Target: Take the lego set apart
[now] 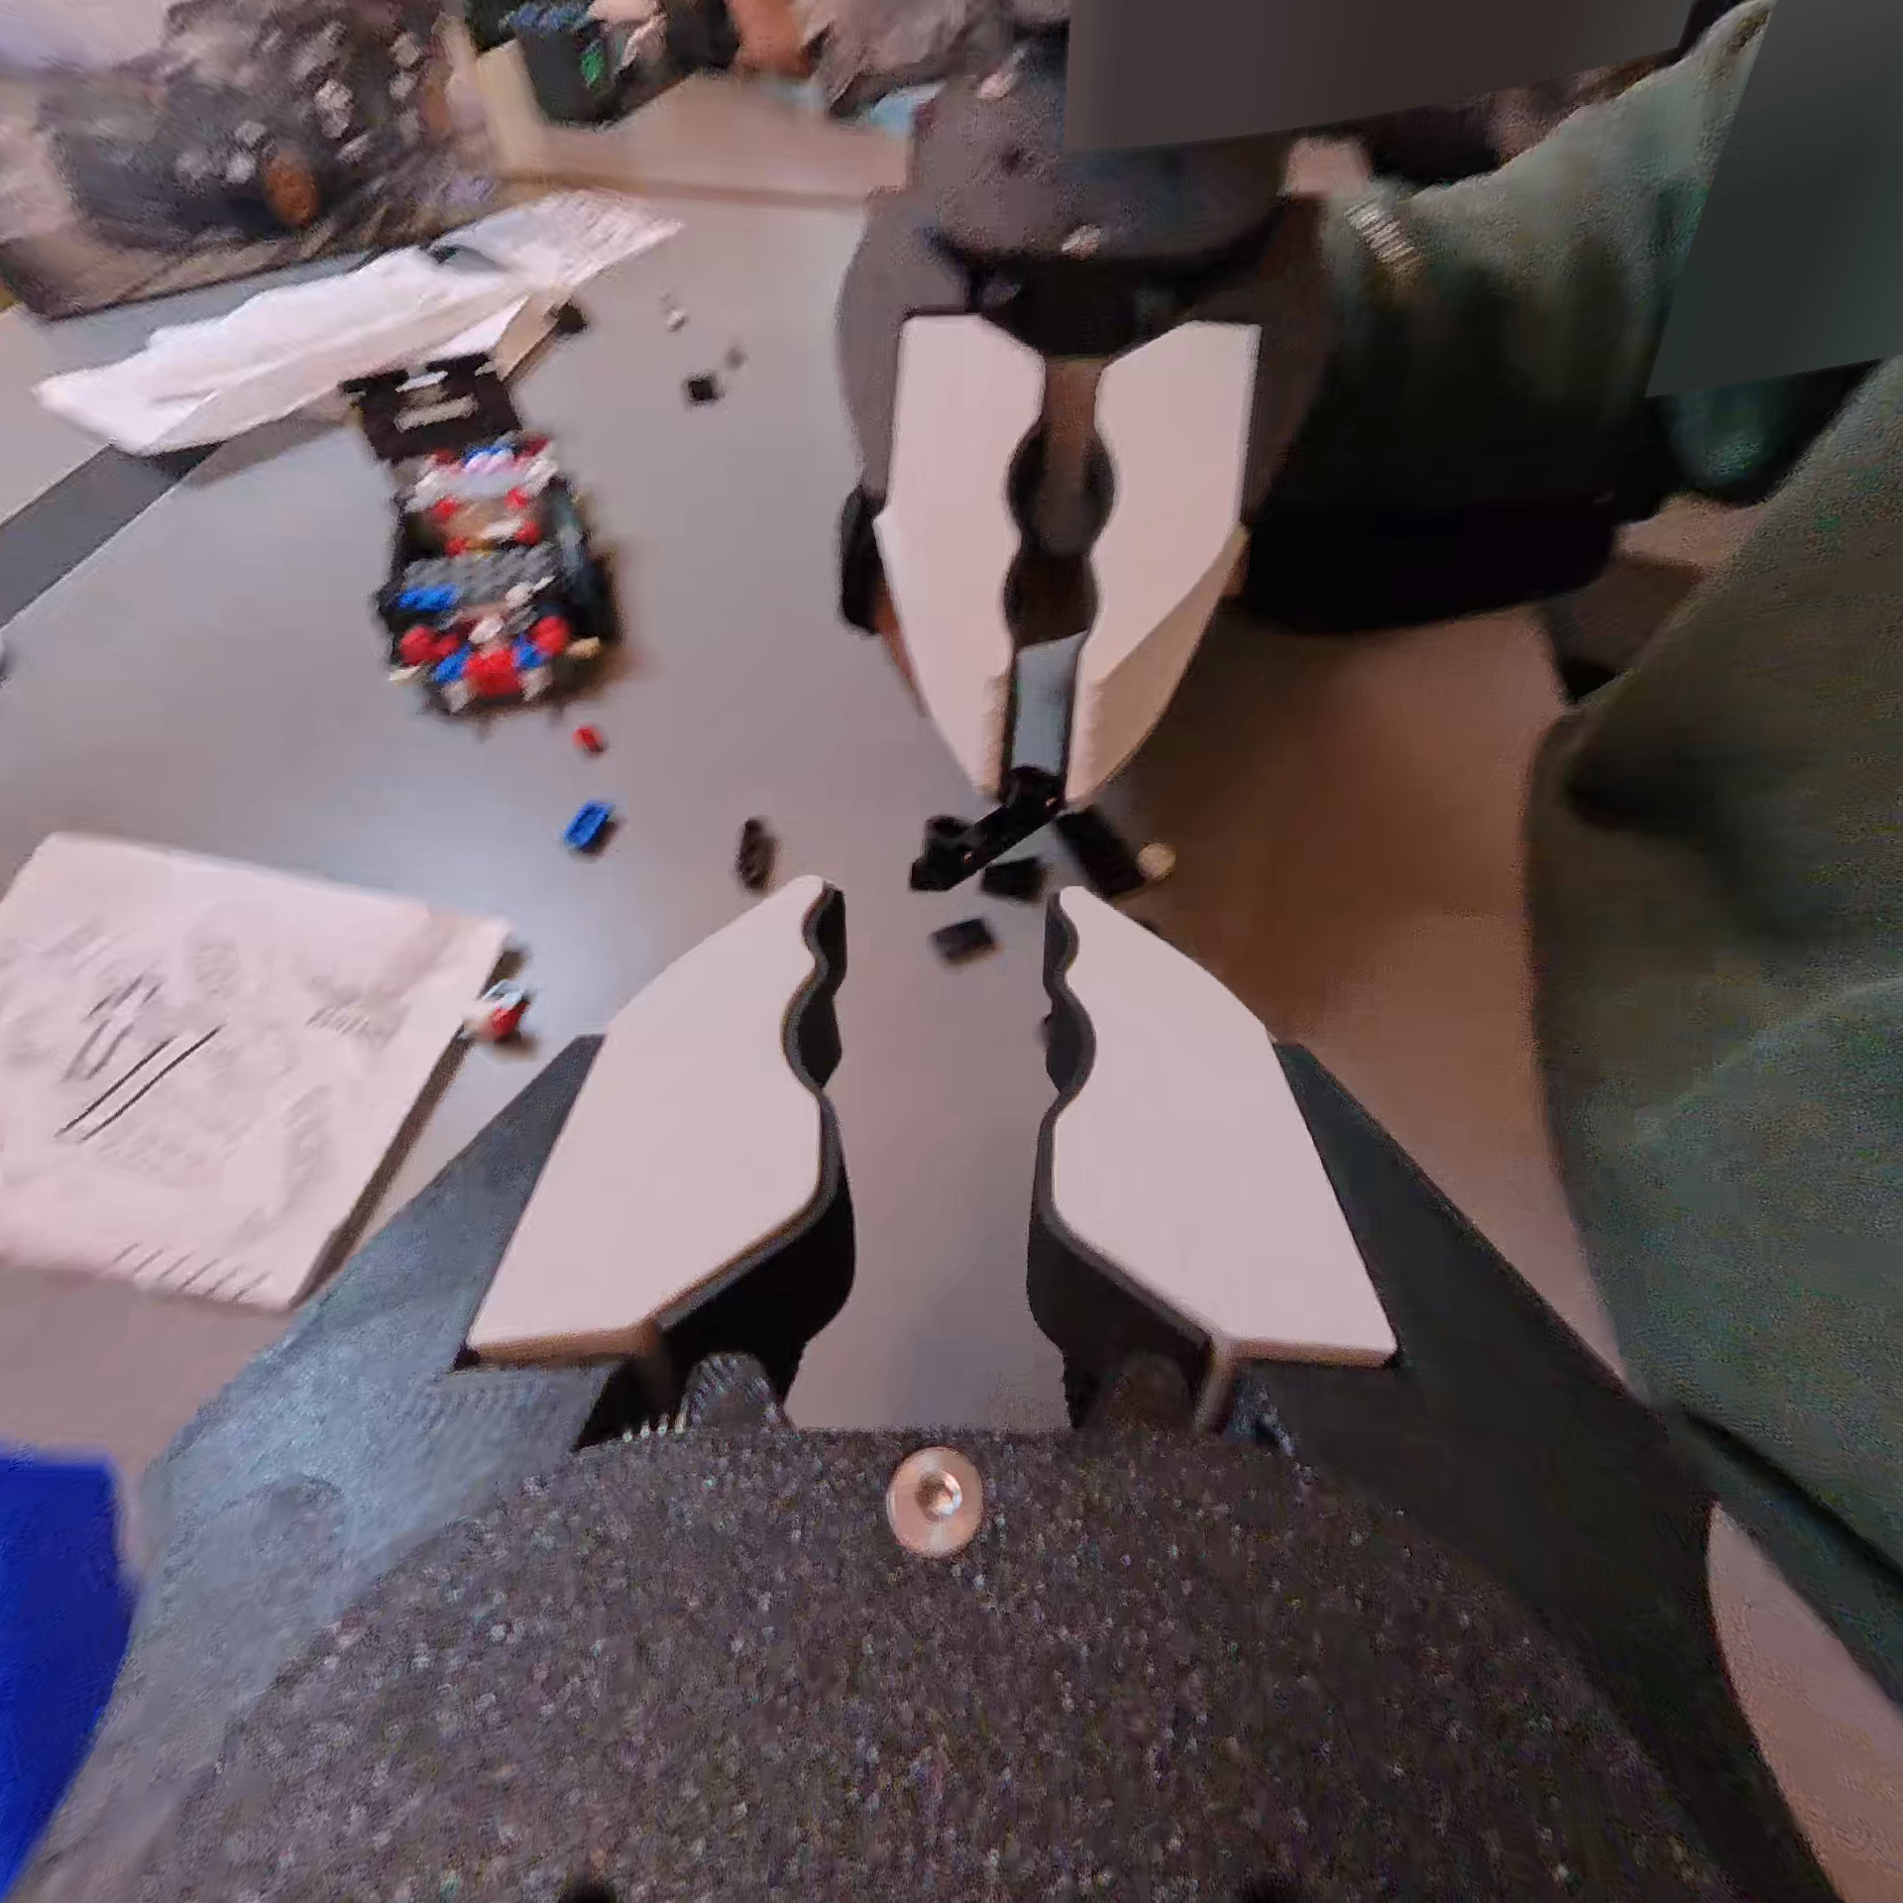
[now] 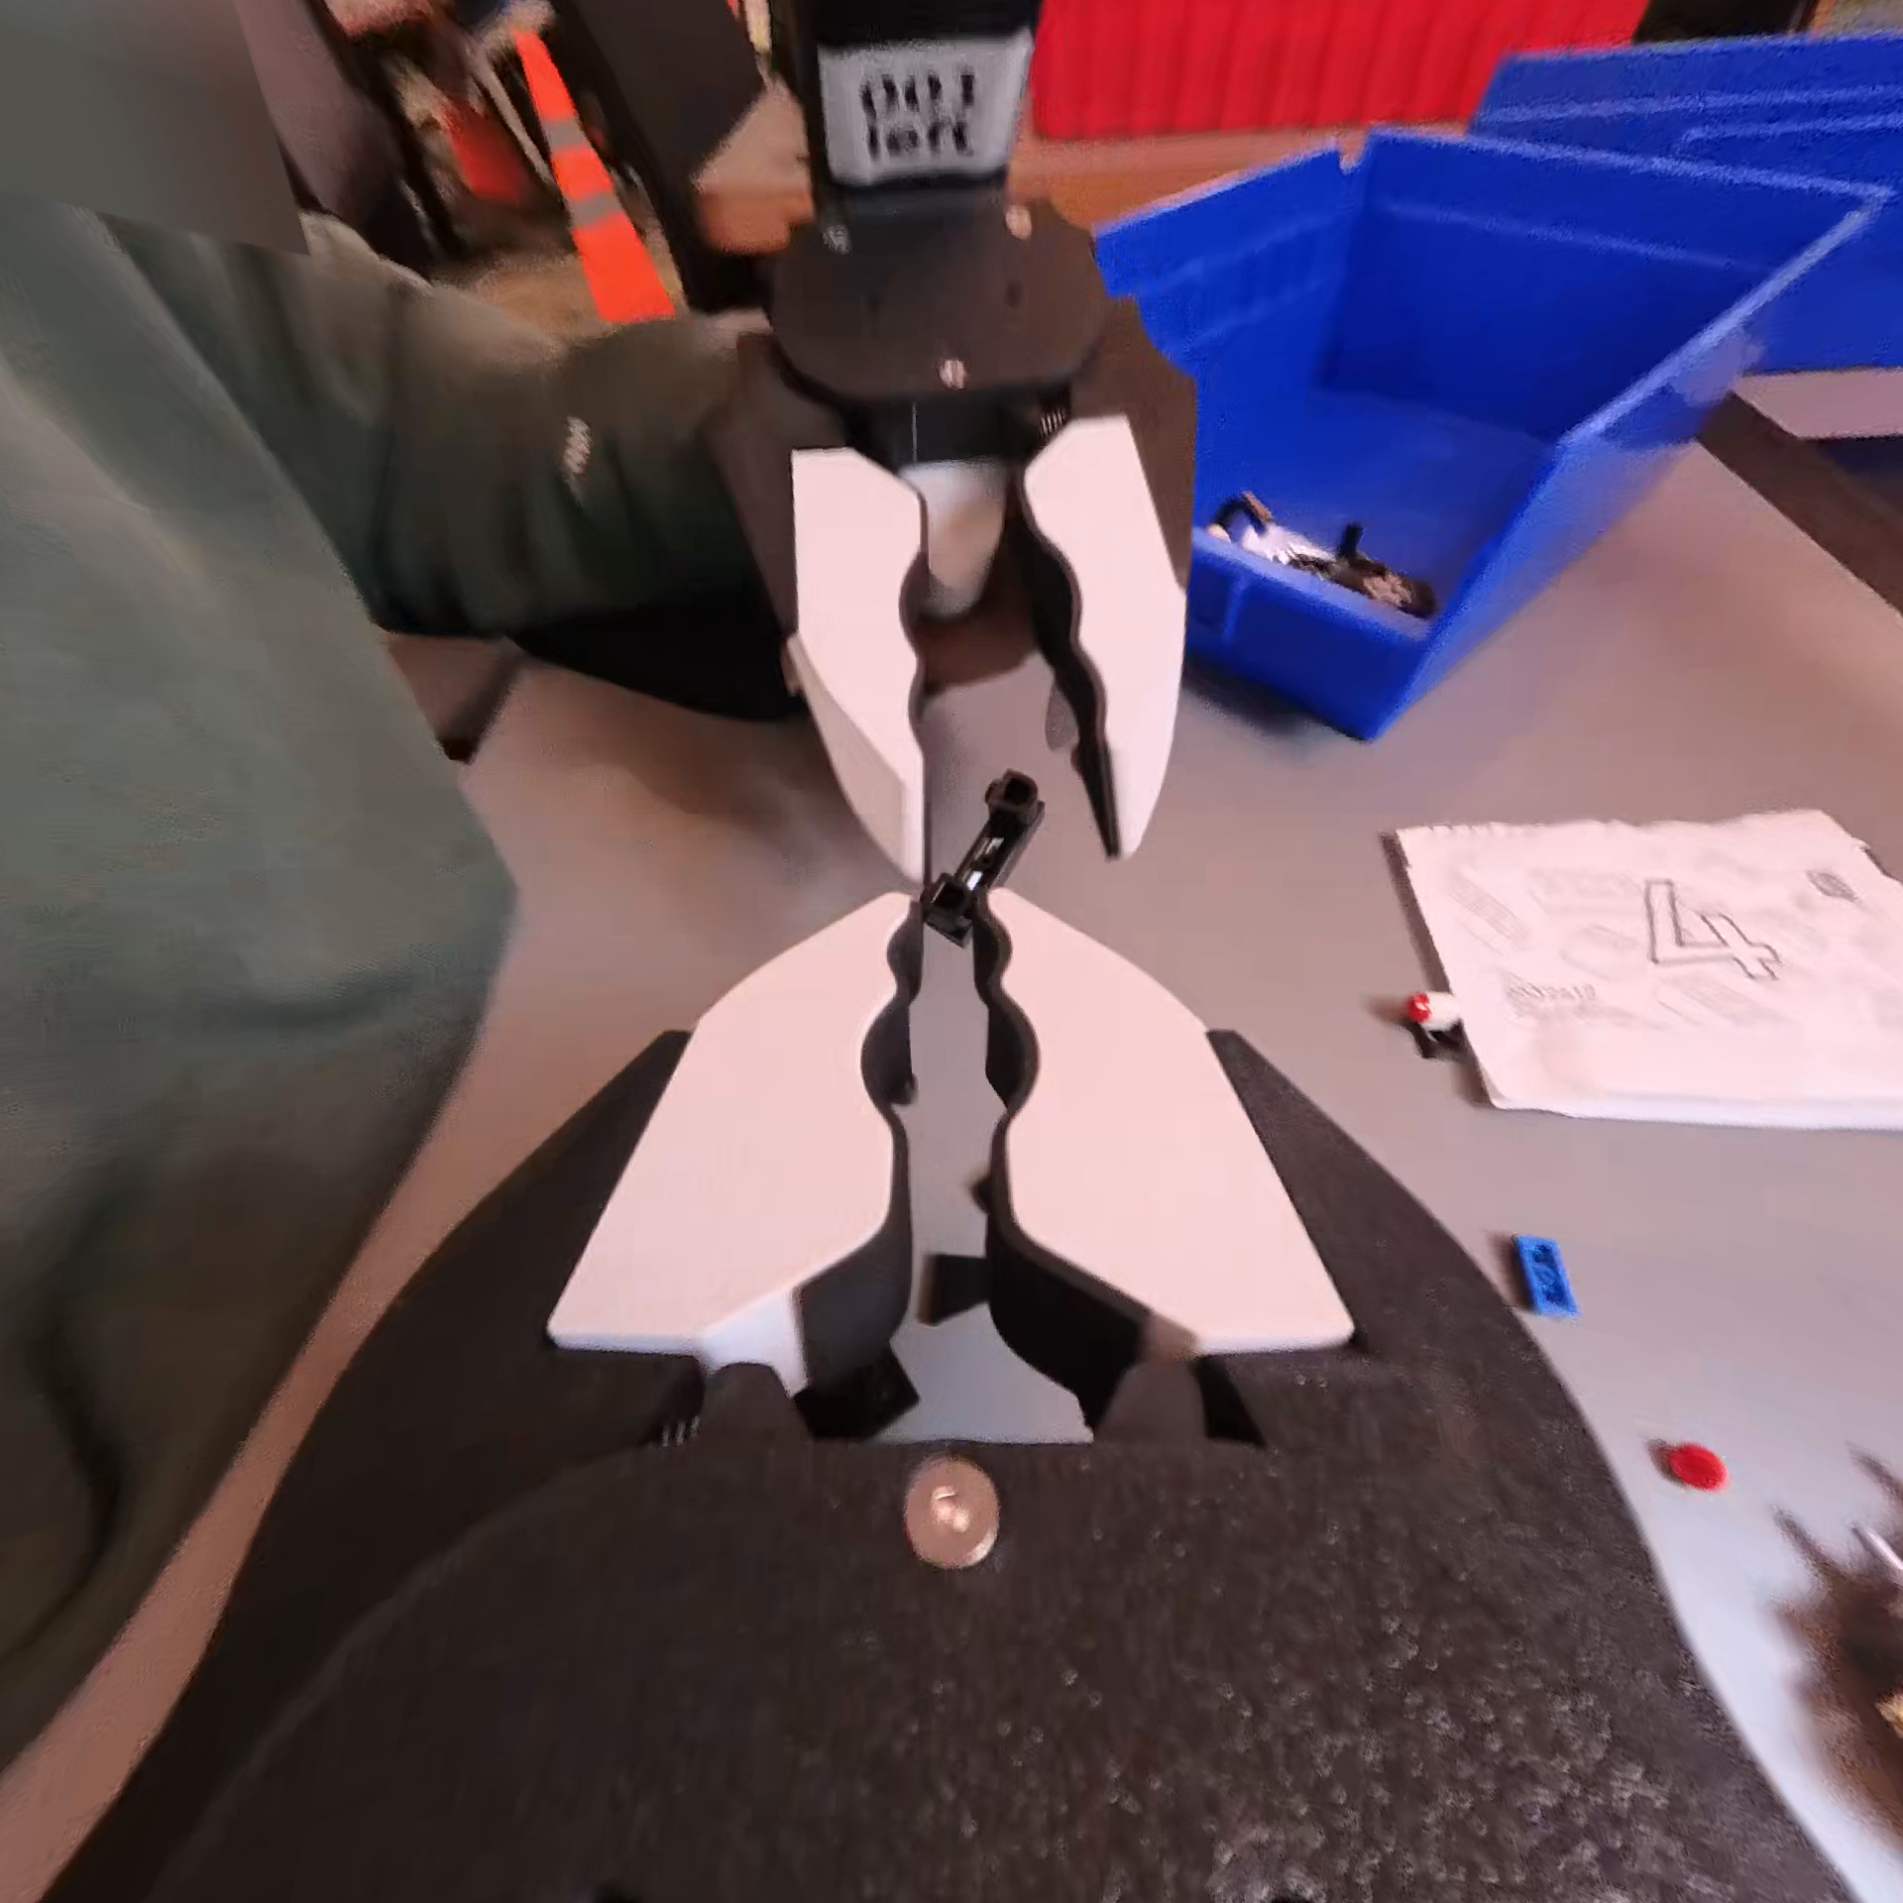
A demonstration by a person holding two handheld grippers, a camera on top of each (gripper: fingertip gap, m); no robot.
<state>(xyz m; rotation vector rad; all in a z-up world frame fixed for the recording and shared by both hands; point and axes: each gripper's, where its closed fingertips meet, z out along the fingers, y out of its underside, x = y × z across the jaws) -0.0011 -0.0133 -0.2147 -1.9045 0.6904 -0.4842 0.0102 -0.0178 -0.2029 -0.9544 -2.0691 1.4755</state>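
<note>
Right claw tips pinching black lego piece, left claw agape nearby

Two hand-held grippers meet tip to tip over the table, with parts spread around them.

Your right hand-held gripper pinches a small lego piece that reaches into the gaping left hand-held gripper opposite. In your left wrist view, the lego set sits far left on the table, loose bricks lie between, and a paper sheet lies near left. In your right wrist view, a bin stands behind that sheet.
</note>
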